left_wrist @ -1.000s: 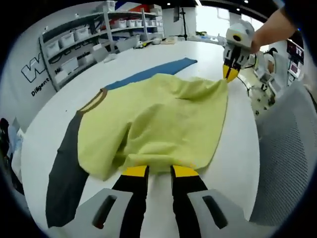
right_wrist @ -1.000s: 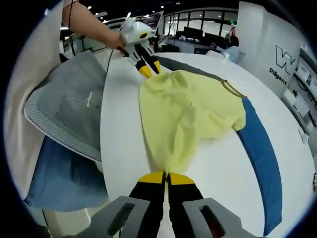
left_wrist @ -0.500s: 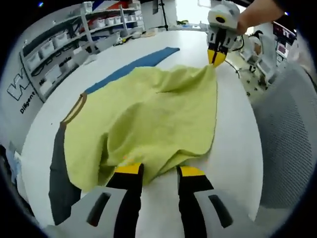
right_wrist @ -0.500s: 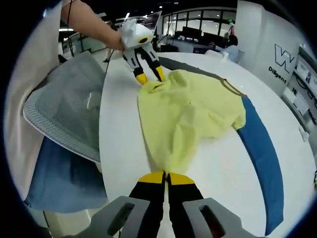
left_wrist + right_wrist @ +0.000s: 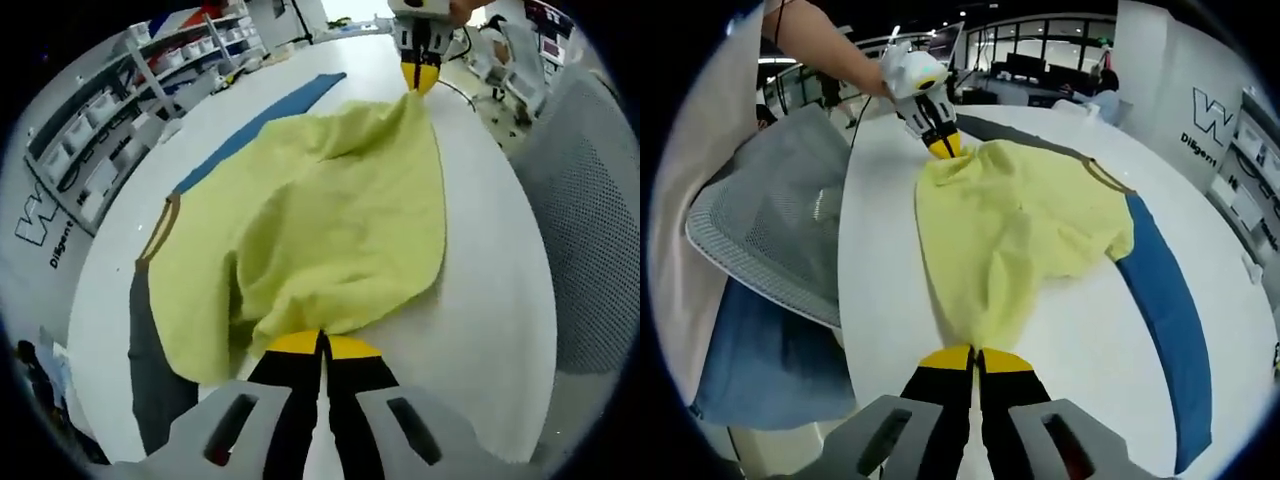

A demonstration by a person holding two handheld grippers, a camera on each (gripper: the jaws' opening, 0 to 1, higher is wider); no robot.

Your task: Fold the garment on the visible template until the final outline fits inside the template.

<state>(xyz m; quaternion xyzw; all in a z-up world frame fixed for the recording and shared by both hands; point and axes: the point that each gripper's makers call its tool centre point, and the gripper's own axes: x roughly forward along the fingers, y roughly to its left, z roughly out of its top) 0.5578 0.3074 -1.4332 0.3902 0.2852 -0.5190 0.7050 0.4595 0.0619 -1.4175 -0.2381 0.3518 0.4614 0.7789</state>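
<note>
My left tongs (image 5: 321, 343) and right tongs (image 5: 976, 356) each pinch one corner of the yellow garment (image 5: 310, 215), holding one edge ready to carry over in a fold; it lies on the white table (image 5: 490, 300), covering the blue and dark template (image 5: 1165, 290); template's middle hidden.

The garment (image 5: 320, 220) is plain yellow-green; the template (image 5: 1165, 300) is blue and dark grey on the white counter (image 5: 480, 330).
</note>
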